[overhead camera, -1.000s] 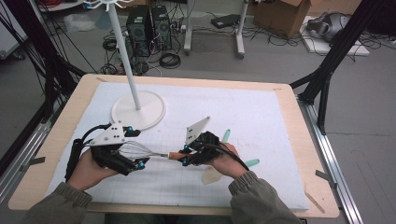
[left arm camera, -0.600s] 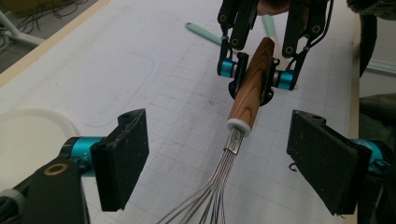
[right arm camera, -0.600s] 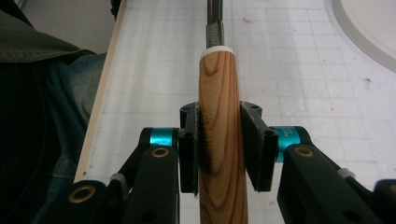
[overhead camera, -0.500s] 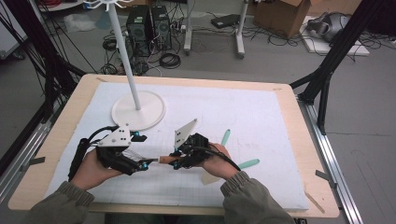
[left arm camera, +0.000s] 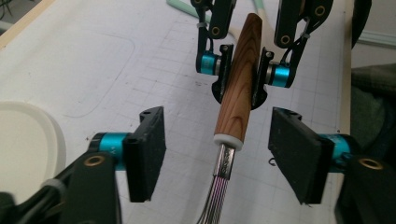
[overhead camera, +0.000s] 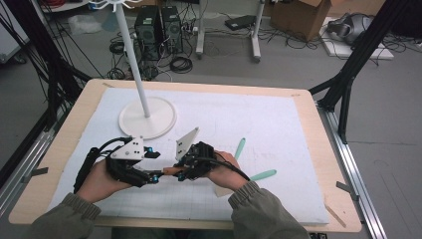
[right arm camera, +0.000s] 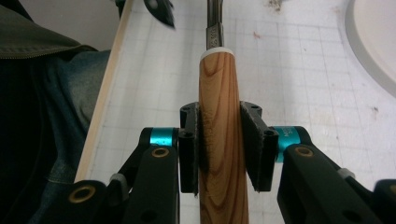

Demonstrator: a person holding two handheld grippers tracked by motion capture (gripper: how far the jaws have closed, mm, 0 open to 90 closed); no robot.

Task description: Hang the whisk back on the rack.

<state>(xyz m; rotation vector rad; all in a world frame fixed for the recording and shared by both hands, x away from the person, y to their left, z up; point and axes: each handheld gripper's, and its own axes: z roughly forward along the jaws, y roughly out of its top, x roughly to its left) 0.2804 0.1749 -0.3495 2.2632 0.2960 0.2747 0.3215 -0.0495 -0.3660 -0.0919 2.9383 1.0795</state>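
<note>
A whisk with a wooden handle [right arm camera: 222, 116] and a metal neck lies level above the white mat. My right gripper [right arm camera: 222, 144] is shut on the middle of the handle, its pads pressed on both sides. The same handle [left arm camera: 238, 93] points away in the left gripper view, where the right gripper [left arm camera: 240, 77] faces me. My left gripper [left arm camera: 224, 154] stands open around the white collar and neck, a gap on each side. Its jaws have just been closing with the whisk between them. From above, the left gripper [overhead camera: 156, 167] and right gripper [overhead camera: 181, 172] meet tip to tip.
A white stand with a round base [overhead camera: 147, 118] and a thin pole rises at the back left of the mat. Two mint-green utensils [overhead camera: 240, 148] [overhead camera: 263, 175] lie to the right of my right hand. The table's front edge runs just below the forearms.
My right gripper has carried the whisk leftward, toward the left gripper. The left jaws have narrowed around the whisk's neck; the left hand has stayed put.
</note>
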